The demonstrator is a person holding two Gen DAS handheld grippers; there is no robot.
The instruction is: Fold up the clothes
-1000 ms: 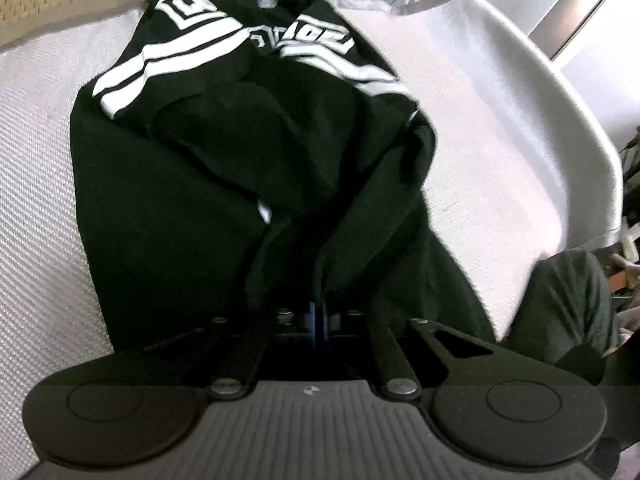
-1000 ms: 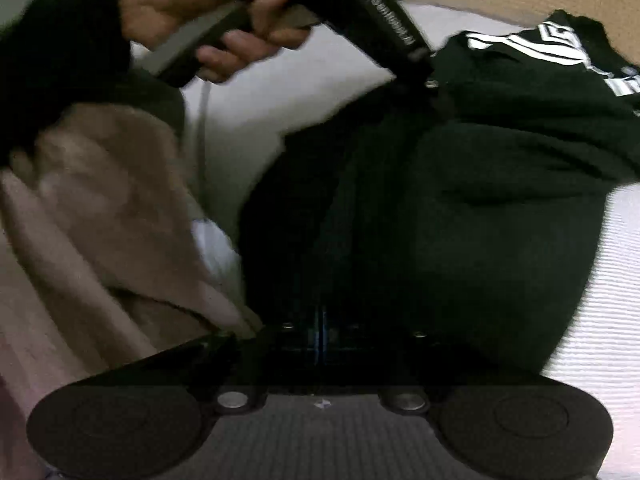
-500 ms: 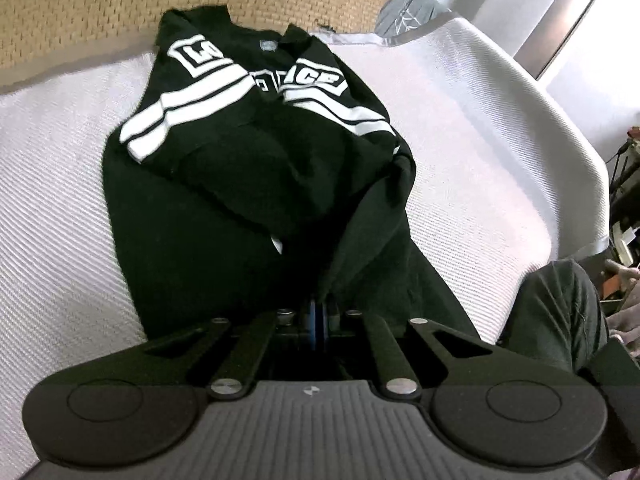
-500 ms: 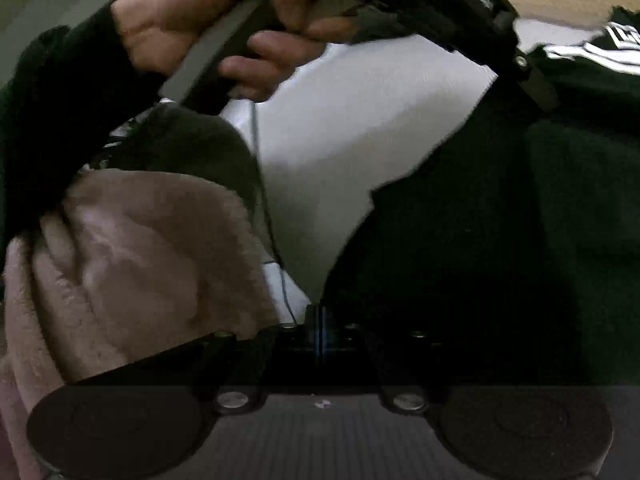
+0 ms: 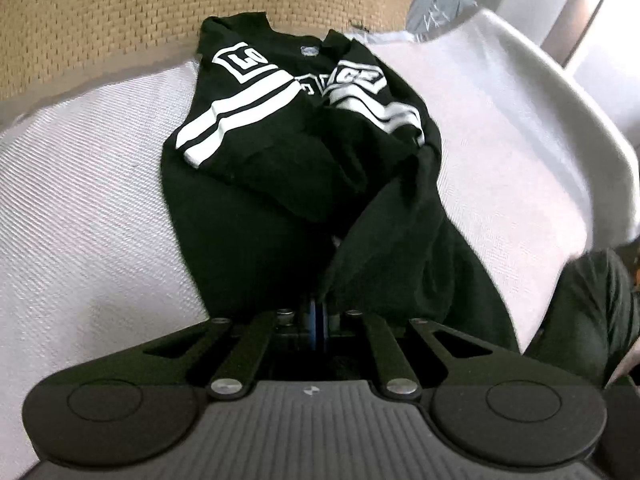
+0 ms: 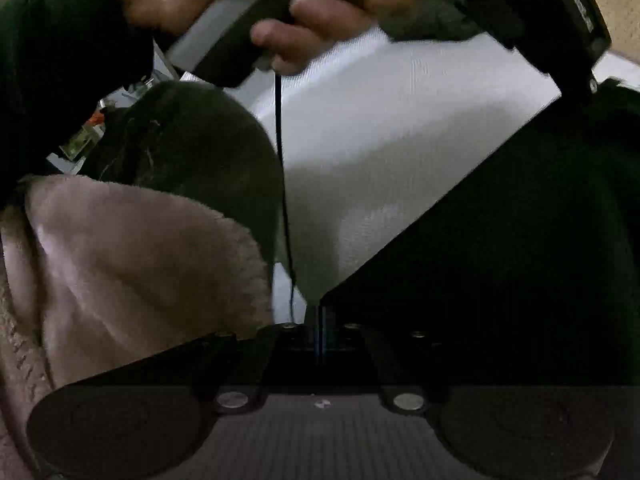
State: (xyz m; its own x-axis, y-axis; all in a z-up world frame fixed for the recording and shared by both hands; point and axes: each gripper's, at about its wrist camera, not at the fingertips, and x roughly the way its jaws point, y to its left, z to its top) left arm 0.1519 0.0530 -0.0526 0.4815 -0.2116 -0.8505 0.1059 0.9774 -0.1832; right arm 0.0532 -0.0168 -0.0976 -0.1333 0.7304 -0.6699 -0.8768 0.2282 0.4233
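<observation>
Two grippers hold the same black cotton shirt with white stripes and white block lettering (image 5: 304,184), which lies crumpled lengthwise on a white woven-textured cover (image 5: 88,208), its collar end far from us by a tan woven mat (image 5: 104,20). In the left wrist view we see our left gripper (image 5: 318,316) with its jaws pinched together on a fold of the black fabric at the near end, the cloth rising in a ridge from the jaws. The writing on the shirt is only partly legible: a boxed white patch on the left shows two characters like "LO", and a patch on the right shows what looks like "CE"; the letters between them are lost in folds, so we cannot read the whole word. A small round tag sits at the neck, too small to read. A person's dark-trousered knee (image 5: 592,312) is at the right edge. In the right wrist view our right gripper (image 6: 320,320) is likewise clamped on a corner of the dark cloth, which stretches taut up and to the right. Above, our left hand (image 6: 320,20) grips the other tool's grey handle, from which a thin black cable (image 6: 284,184) hangs. A pinkish fleece cloth (image 6: 132,272) fills the lower left. Print on the tool body at top right is blurred beyond reading.
</observation>
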